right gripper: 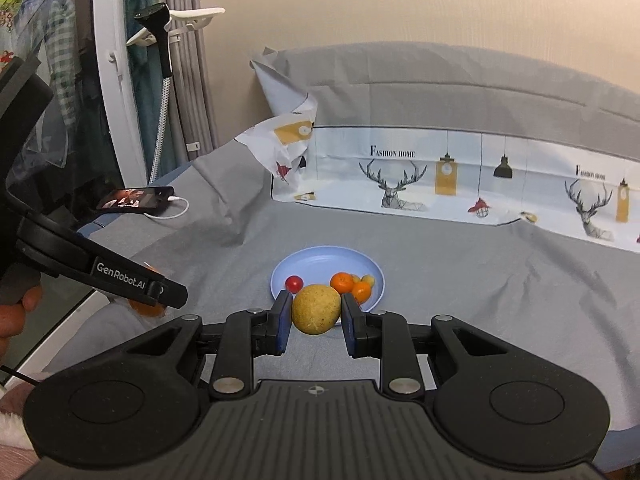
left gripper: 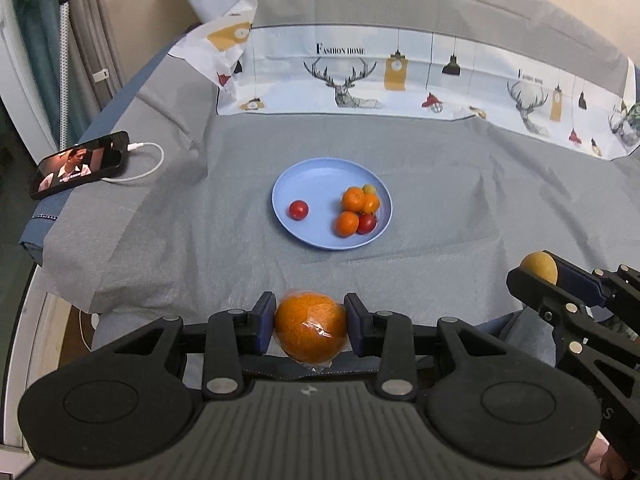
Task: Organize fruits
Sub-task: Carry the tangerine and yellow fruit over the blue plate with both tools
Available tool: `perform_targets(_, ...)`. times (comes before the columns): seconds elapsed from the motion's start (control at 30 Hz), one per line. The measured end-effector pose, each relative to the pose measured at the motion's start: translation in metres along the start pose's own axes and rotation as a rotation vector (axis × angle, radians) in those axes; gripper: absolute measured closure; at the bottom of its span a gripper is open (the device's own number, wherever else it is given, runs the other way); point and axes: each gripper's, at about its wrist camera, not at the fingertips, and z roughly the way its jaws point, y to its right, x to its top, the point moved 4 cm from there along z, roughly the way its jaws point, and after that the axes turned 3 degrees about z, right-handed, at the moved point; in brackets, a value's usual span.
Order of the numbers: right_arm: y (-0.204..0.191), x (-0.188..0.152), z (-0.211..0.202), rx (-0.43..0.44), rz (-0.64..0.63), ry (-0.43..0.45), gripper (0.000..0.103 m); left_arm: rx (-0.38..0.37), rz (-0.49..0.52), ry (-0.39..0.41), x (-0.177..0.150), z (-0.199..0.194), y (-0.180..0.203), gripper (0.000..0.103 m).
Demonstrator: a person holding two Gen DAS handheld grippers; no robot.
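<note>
The left gripper (left gripper: 310,330) clamps a plastic-wrapped orange (left gripper: 310,330) near the blue plate (left gripper: 288,184). The right gripper (right gripper: 316,314) clamps a yellow-brown round fruit (right gripper: 316,308) before that plate.

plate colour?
Light blue plate, plain, no pattern; clearest in the left wrist view.

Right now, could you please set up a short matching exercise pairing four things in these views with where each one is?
Things:
1. wrapped orange
2. yellow-brown fruit
3. lone red tomato
4. phone

Places:
A. on the blue plate
B. in the right hand-held gripper
C. at the grey cloth's left edge, cable plugged in
D. in the left hand-held gripper

Pairs: 1-D, 2-B, 3-A, 4-C
</note>
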Motion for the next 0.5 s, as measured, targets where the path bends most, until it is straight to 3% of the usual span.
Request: perform_targets(0.5,-0.0098,-0.0012,-0.0057,-0.002,-0.034,0.002,0.076,-0.009,-0.014,0.007,-0.0003,-0.0002,-0.0038,0.062)
